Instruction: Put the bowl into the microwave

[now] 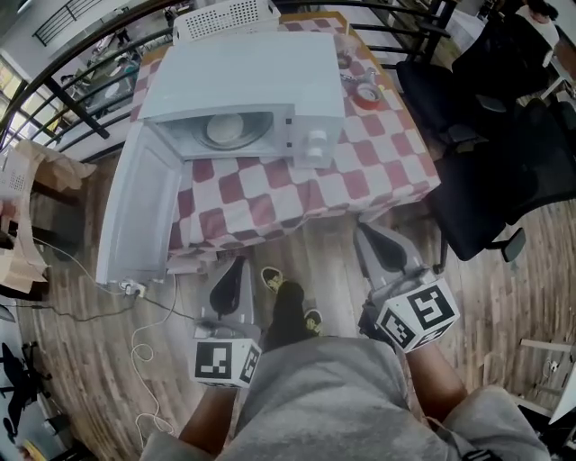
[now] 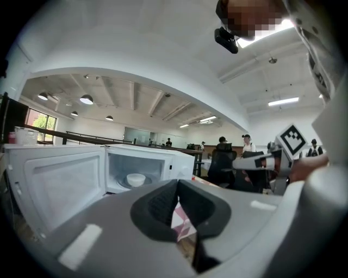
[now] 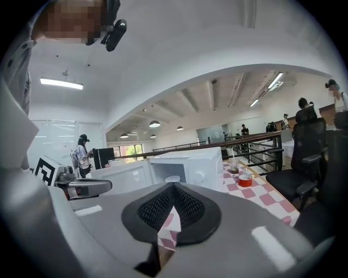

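Note:
A white bowl (image 1: pixel 225 129) sits inside the white microwave (image 1: pixel 261 72) on the red-checked table (image 1: pixel 378 167). The microwave door (image 1: pixel 135 212) hangs wide open to the left. Both grippers are low, in front of the table's near edge, well short of the microwave. My left gripper (image 1: pixel 232 263) is shut with nothing in it. My right gripper (image 1: pixel 371 230) is also shut and empty. In the left gripper view, the left gripper (image 2: pixel 178 182) points at the open cavity and the bowl (image 2: pixel 136 178). The right gripper (image 3: pixel 174 185) faces the microwave (image 3: pixel 201 163), where the bowl's rim (image 3: pixel 172 178) shows.
A red tape roll (image 1: pixel 366 95) and a cup lie on the table right of the microwave. Black office chairs (image 1: pixel 504 171) stand to the right. A white perforated box (image 1: pixel 225 16) sits behind the microwave. Cables (image 1: pixel 144 333) trail on the wooden floor at the left. People stand far off.

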`<state>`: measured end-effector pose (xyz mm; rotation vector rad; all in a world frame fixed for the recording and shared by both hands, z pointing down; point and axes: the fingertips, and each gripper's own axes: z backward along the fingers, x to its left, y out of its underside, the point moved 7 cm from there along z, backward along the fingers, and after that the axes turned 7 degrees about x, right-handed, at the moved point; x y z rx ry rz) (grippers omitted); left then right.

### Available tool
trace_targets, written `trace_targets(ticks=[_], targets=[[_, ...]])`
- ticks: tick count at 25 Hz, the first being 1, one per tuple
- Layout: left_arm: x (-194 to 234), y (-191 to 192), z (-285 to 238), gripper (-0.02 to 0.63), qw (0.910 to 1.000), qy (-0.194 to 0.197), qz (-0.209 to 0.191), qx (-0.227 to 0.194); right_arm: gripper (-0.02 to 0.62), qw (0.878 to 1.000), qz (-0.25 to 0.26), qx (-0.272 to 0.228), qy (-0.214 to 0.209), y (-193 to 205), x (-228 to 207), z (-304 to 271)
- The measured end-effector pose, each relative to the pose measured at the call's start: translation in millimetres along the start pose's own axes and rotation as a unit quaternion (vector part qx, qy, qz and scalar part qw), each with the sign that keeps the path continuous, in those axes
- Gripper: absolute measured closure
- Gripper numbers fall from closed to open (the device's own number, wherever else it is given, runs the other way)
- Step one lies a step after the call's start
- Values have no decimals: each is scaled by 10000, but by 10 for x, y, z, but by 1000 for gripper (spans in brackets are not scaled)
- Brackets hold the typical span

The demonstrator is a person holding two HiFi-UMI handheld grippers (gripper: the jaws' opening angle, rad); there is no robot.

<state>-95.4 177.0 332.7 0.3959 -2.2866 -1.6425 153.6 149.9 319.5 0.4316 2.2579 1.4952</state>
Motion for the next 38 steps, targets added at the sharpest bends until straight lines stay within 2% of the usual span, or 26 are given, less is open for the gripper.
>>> trace_targets(ticks=[7, 14, 23, 38], targets=[[-342, 137, 482, 594, 9999, -86, 12, 69, 597, 10000, -57, 14, 36, 210, 114, 518], [-429, 100, 552, 594, 9999, -27, -46, 140, 597, 9996, -156, 161, 167, 277, 143, 641], [-215, 64, 660, 594, 9998, 179, -34, 59, 597, 9989, -226, 197, 365, 273, 443, 615], [209, 104, 931, 594, 9998, 43, 57, -171, 597, 9990, -25, 189, 409, 238, 932, 540]])
